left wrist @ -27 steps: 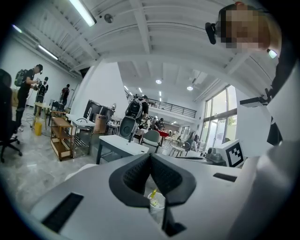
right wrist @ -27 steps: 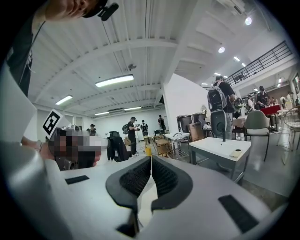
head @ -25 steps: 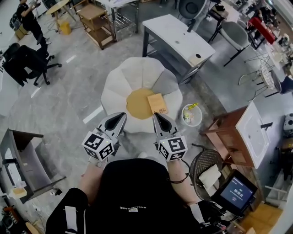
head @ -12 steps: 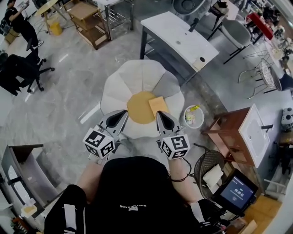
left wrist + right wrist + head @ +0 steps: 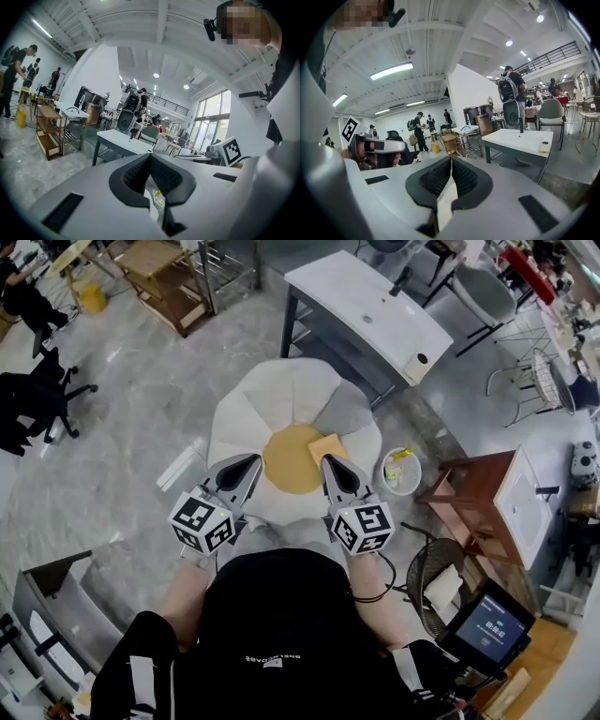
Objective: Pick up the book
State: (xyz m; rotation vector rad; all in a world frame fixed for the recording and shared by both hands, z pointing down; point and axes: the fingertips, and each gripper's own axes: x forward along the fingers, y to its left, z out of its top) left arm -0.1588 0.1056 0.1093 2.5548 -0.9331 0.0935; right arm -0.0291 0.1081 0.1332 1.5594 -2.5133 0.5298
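A thin tan book (image 5: pixel 332 443) lies on a round white petal-shaped seat (image 5: pixel 281 395), at the right edge of its mustard-yellow centre (image 5: pixel 289 460). My right gripper (image 5: pixel 328 462) hangs just short of the book's near edge, jaws shut and empty; in the right gripper view its pads (image 5: pixel 451 164) meet. My left gripper (image 5: pixel 252 461) is level with it at the seat's near left, a good way left of the book, and is also shut (image 5: pixel 150 158) with nothing in it. Neither gripper view shows the book.
A white desk (image 5: pixel 367 313) stands beyond the seat. To the right of the seat are a white bin (image 5: pixel 401 474) with rubbish, a wooden washstand (image 5: pixel 489 507) and a wire basket (image 5: pixel 433 579). A black office chair (image 5: pixel 33 399) and wooden shelves (image 5: pixel 155 273) are far left.
Both grippers have moved forward together toward the round seat. The right gripper's tips now come up to the book's near edge. Both stay shut.
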